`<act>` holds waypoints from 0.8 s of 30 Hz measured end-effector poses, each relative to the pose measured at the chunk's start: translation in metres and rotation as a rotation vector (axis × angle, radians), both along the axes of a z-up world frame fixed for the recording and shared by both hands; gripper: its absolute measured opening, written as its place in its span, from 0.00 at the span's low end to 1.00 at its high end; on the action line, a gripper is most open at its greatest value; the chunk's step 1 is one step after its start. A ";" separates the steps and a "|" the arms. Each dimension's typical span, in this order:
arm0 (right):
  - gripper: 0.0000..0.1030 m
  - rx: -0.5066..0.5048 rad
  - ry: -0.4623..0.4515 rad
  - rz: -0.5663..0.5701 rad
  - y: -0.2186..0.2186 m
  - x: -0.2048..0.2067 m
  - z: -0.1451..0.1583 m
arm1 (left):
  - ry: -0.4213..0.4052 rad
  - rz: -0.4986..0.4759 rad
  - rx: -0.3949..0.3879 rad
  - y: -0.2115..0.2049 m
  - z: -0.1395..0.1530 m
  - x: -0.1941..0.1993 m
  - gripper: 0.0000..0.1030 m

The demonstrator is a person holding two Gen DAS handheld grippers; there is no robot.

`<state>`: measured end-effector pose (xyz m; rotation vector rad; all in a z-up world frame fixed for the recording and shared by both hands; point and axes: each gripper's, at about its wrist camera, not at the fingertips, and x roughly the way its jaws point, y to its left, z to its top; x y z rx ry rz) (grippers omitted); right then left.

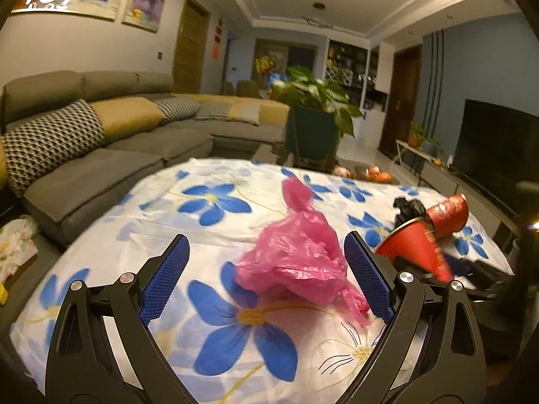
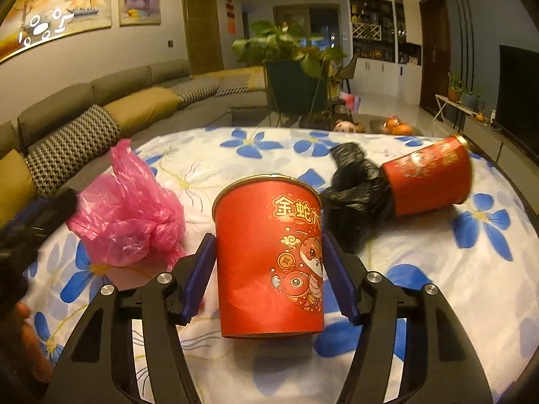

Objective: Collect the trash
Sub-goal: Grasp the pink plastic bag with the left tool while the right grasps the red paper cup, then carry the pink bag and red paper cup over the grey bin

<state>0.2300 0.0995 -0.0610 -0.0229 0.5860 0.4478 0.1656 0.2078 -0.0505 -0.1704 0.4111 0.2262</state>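
A crumpled pink plastic bag (image 1: 296,262) (image 2: 128,215) lies on the flowered tablecloth (image 1: 101,235). My left gripper (image 1: 266,239) is open around it, with the bag close to the right finger (image 1: 367,269) and clear of the left one. An upright red paper cup (image 2: 266,269) (image 1: 414,249) stands between the pads of my right gripper (image 2: 268,235), which is shut on its sides. Behind it a second red cup (image 2: 431,178) (image 1: 449,215) lies on its side. A black plastic bag (image 2: 357,188) (image 1: 409,207) spills from its mouth.
A grey sofa (image 1: 101,155) with patterned cushions runs along the left of the table. A potted plant (image 1: 313,114) on a stand is beyond the far edge, with oranges (image 2: 397,128) and a small toy near it. A dark TV (image 1: 498,141) is on the right wall.
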 end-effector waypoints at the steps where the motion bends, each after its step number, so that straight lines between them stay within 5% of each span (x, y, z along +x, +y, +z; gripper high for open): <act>1: 0.60 0.009 -0.010 -0.005 -0.005 -0.004 0.002 | 0.020 -0.012 0.003 -0.001 -0.004 0.006 0.86; 4: 0.60 0.029 -0.043 -0.019 -0.020 -0.017 0.009 | 0.065 -0.049 -0.005 -0.003 -0.014 0.016 0.75; 10: 0.60 0.048 -0.117 -0.044 -0.048 -0.047 0.019 | 0.086 -0.103 -0.045 -0.004 -0.019 0.016 0.38; 12: 0.60 0.056 -0.143 -0.065 -0.060 -0.058 0.022 | 0.090 -0.102 -0.044 -0.006 -0.020 0.013 0.16; 24: 0.60 0.089 -0.223 -0.206 -0.138 -0.098 0.040 | -0.036 -0.134 -0.077 -0.048 0.014 -0.032 0.09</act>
